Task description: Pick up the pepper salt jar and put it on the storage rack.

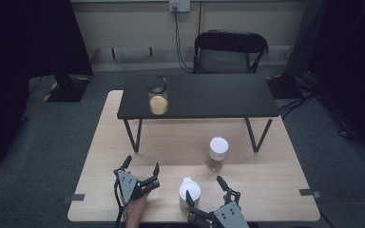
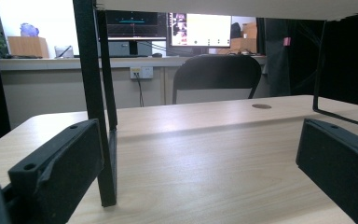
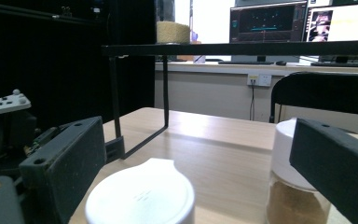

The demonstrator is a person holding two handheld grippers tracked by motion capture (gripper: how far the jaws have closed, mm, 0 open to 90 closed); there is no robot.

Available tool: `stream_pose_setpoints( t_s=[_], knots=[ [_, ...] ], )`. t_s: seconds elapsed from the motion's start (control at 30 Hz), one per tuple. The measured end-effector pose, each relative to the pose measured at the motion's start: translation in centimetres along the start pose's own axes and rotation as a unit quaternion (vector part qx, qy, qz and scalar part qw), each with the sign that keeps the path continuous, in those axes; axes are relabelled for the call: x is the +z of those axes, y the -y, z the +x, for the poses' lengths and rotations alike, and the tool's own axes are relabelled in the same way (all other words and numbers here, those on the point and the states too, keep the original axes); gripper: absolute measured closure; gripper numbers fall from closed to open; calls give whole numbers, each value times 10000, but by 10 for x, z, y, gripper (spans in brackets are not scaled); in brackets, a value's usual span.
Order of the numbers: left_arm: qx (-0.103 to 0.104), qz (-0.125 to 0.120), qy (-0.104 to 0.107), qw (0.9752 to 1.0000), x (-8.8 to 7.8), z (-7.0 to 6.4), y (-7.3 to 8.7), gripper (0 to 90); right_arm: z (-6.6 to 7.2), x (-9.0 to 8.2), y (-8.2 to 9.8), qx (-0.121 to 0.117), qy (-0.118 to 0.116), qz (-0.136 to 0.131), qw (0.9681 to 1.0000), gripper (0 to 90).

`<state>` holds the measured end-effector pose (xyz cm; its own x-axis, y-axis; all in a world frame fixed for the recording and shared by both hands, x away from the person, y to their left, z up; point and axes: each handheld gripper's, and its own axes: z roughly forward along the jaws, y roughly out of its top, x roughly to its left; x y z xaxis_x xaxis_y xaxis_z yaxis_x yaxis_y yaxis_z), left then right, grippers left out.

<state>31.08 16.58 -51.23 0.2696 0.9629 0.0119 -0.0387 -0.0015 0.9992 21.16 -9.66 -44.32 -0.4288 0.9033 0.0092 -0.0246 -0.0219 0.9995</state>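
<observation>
I see a black shelf (image 1: pixel 209 95) standing on the light wood table (image 1: pixel 266 190), with a clear jar of pale grains (image 1: pixel 158 96) on its left end. A black folding chair (image 1: pixel 230 52) sits behind the table, a wall socket (image 1: pixel 179 5) above it. From the gripper views I make out lit monitors (image 3: pixel 265 21) on a far counter.
</observation>
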Motion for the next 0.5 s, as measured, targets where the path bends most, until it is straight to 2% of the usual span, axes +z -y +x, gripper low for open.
stream_pose_setpoints(
  t_s=[0.5],
  knots=[
    [6,6,-12,10000,0,0,0,1,8,1,12,21,-33,146,9999,49]
  ],
)
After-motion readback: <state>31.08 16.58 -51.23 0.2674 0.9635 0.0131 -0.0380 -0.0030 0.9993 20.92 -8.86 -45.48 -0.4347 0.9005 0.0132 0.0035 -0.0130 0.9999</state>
